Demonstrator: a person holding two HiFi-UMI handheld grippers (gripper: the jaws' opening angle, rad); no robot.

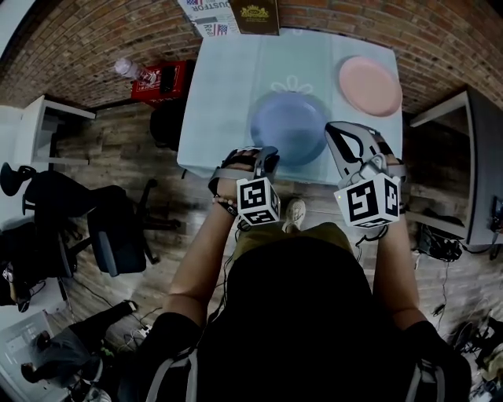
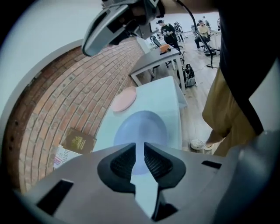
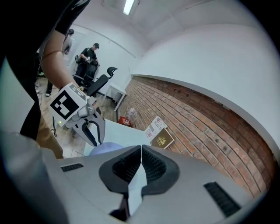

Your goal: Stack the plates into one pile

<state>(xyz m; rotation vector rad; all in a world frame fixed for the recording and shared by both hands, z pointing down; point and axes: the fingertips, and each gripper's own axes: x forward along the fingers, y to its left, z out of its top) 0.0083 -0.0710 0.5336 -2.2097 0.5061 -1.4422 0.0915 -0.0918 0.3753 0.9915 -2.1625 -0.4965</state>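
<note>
Head view: blue plate [image 1: 288,126] just beyond left gripper [image 1: 266,154]

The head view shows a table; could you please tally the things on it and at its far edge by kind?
Plates: 2 (blue plate, pink plate)
Books: 1 (brown book)
Papers: 1 (printed paper)
Total: 4
</note>
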